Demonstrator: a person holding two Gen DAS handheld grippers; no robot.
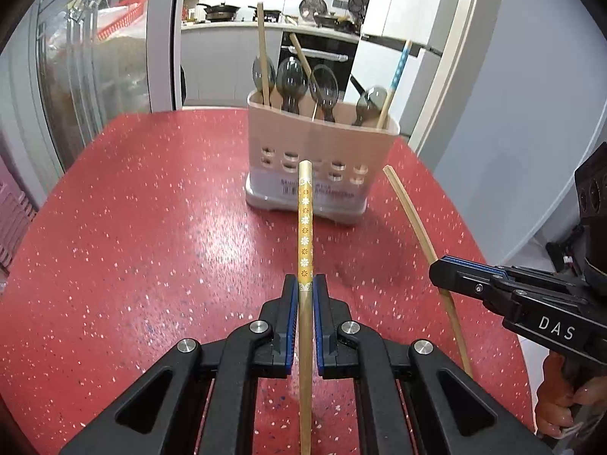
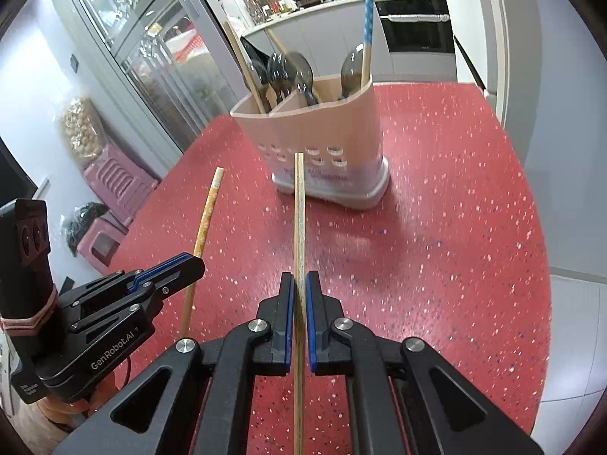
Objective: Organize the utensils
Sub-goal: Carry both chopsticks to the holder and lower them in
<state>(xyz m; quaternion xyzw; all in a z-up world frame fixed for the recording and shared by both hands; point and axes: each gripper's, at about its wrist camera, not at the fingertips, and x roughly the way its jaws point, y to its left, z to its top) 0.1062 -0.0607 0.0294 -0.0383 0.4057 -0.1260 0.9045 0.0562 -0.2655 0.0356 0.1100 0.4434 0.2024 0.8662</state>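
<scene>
Flower-patterned chopstick is sitting clamped in the left gripper, jaws pressing on it just below the patterned band; long axis is running straight out along the fingers, thick patterned end pointing toward the utensil holder. Plain bamboo chopstick is sitting clamped the same way in the right gripper, jaws nearly together on the thin stick, blunt end aiming at the holder too. Both sticks are hanging clear above the red speckled surface, short of the holder. Holder is standing upright on the surface, already carrying dark spoons and other chopsticks, one blue-dotted. Judged step: carrying the pair toward the holder. Next move is probably calling for raising each stick above the rim and tipping it upright over a chopstick compartment before letting go.
</scene>
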